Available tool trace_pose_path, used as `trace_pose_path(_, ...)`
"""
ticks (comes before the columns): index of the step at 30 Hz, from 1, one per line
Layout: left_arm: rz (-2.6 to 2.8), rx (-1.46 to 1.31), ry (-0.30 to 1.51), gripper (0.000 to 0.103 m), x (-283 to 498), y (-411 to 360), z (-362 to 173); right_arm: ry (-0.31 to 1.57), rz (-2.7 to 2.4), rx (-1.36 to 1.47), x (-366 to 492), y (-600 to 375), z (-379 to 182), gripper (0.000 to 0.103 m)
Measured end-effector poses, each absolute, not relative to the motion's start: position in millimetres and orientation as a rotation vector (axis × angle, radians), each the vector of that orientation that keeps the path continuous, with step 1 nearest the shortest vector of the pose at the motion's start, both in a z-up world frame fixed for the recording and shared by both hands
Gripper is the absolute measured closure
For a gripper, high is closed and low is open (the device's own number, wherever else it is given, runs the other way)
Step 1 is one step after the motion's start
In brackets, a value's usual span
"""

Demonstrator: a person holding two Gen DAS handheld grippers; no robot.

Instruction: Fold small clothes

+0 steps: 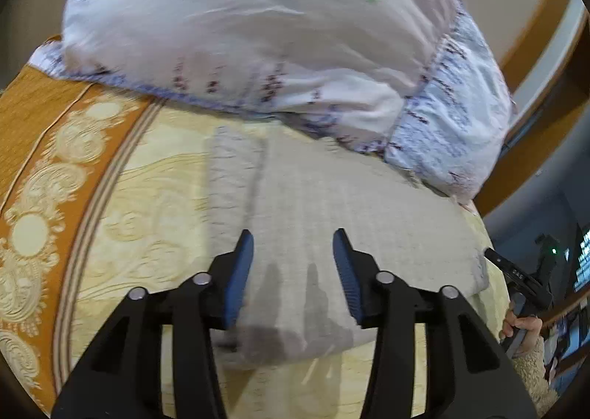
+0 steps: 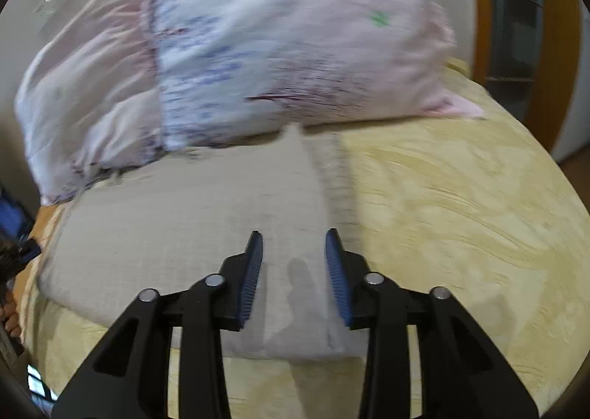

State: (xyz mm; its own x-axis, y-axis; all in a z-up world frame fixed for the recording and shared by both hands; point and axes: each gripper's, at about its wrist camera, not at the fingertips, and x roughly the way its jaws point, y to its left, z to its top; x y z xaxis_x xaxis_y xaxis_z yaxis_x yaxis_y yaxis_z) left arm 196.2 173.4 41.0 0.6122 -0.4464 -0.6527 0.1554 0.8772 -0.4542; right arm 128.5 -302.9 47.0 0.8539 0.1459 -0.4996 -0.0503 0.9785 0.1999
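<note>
A pale grey waffle-textured cloth [image 1: 332, 220] lies flat on the yellow patterned bedspread [image 1: 147, 205], with a folded strip along one side. My left gripper [image 1: 293, 245] is open and empty, hovering just above the cloth's near part. In the right wrist view the same cloth [image 2: 177, 234] spreads to the left. My right gripper [image 2: 294, 245] is open and empty above the cloth's near right part, beside the folded strip [image 2: 332, 175].
Two pale pink and blue printed pillows [image 1: 239, 31] lie at the head of the bed, also in the right wrist view [image 2: 276, 50]. An orange border [image 1: 44, 146] runs along the bedspread. A hand holding the other gripper [image 1: 523, 293] shows at the right edge. A wooden door frame [image 2: 479, 13] stands behind.
</note>
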Motion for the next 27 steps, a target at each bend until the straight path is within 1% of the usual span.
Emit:
trace_pose_path(7, -0.377, -0.309, 0.917, 0.052, 208, 138, 26, 0.618, 0.148, 0.103, 155, -266, 36, 0.065)
trace_pose_path(8, -0.370, -0.313, 0.928, 0.051, 209, 138, 22, 0.644, 0.141, 0.097, 159, -266, 32, 0.063)
trace_pose_path(11, -0.379, -0.342, 0.930, 0.051, 211, 143, 16, 0.648, 0.148, 0.096, 161, -267, 28, 0.061)
trace_pose_path(14, -0.418, -0.418, 0.924, 0.050, 211, 154, 19, 0.667, 0.136, 0.118, 160, -268, 35, 0.061)
trace_pose_path(16, -0.433, -0.520, 0.883, 0.049, 212, 173, 26, 0.649, 0.156, 0.120, 156, -262, 42, 0.061)
trace_pose_path(17, -0.420, -0.543, 0.871, 0.046, 213, 180, 28, 0.634, 0.172, 0.112, 154, -256, 46, 0.061)
trace_pose_path(19, -0.353, -0.566, 0.857, 0.044, 217, 197, 32, 0.628, 0.195, 0.098, 155, -244, 49, 0.060)
trace_pose_path(27, -0.295, -0.687, 0.929, 0.042, 240, 226, 12, 0.635, 0.262, 0.013, 166, -188, 45, 0.060)
